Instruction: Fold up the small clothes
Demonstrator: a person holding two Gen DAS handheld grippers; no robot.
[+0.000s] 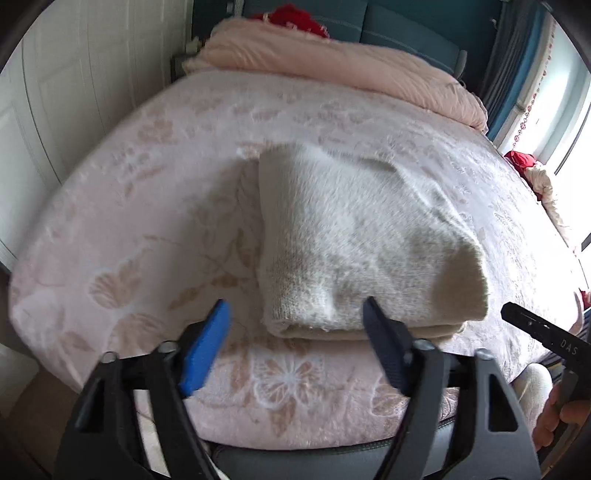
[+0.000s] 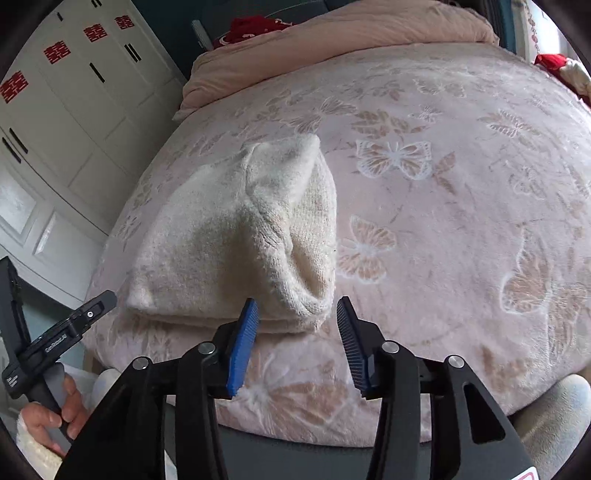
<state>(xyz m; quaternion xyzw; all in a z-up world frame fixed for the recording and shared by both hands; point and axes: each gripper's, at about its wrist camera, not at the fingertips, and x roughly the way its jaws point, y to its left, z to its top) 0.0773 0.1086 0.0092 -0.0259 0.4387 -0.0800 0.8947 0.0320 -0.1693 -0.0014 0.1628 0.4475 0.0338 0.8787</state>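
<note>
A cream knitted garment (image 1: 354,243) lies folded into a thick bundle on the pink flowered blanket (image 1: 147,206). It also shows in the right wrist view (image 2: 240,240). My left gripper (image 1: 295,314) is open and empty, just in front of the bundle's near edge, its right finger close to the knit. My right gripper (image 2: 299,310) is open and empty, jaws either side of the bundle's near right corner, not touching it. The right gripper's tip (image 1: 535,325) shows at the left view's right edge; the left gripper (image 2: 62,339) shows at the right view's left edge.
A pink quilt (image 1: 332,62) is bunched at the far end of the bed, with red cloth (image 1: 291,18) behind it. White wardrobe doors (image 2: 74,110) stand to the left. A window (image 1: 569,122) is on the right. The blanket's near edge (image 2: 314,432) drops off just below the grippers.
</note>
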